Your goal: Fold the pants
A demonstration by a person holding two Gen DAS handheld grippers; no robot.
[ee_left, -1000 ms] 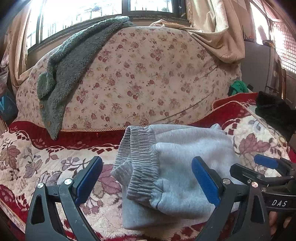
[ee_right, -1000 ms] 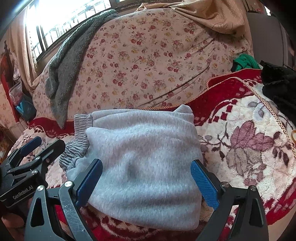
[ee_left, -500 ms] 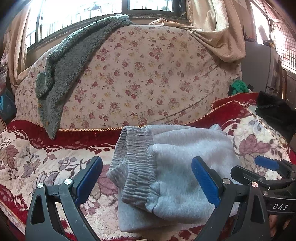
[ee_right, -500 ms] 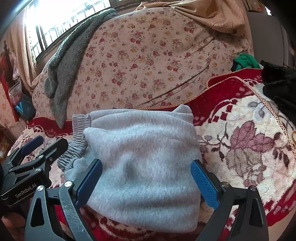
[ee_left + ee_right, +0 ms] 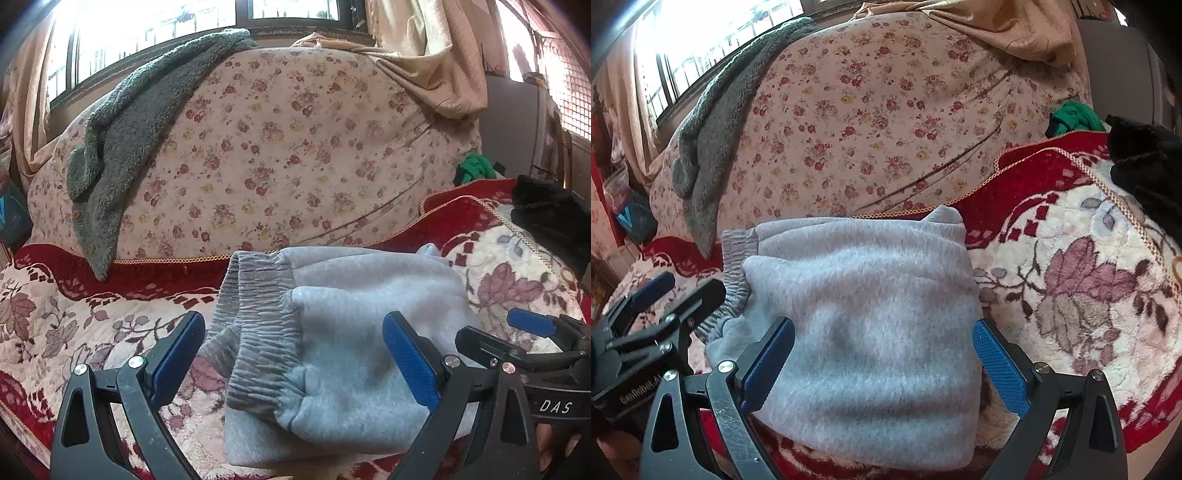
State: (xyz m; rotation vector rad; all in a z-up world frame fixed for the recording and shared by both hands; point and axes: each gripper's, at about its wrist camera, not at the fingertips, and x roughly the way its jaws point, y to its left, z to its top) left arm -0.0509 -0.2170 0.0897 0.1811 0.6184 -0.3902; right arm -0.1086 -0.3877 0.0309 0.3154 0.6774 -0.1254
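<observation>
Pants (image 5: 343, 332) folded on floral blanket (image 5: 74, 325), green towel (image 5: 122, 147) behind, both grippers' jaws wide apart, empty.

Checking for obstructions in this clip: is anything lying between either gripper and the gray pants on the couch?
Nothing visible. The pants lie folded on the blanket, directly ahead of the open left gripper and the open right gripper. The green towel and black garment sit well off to the sides.
</observation>
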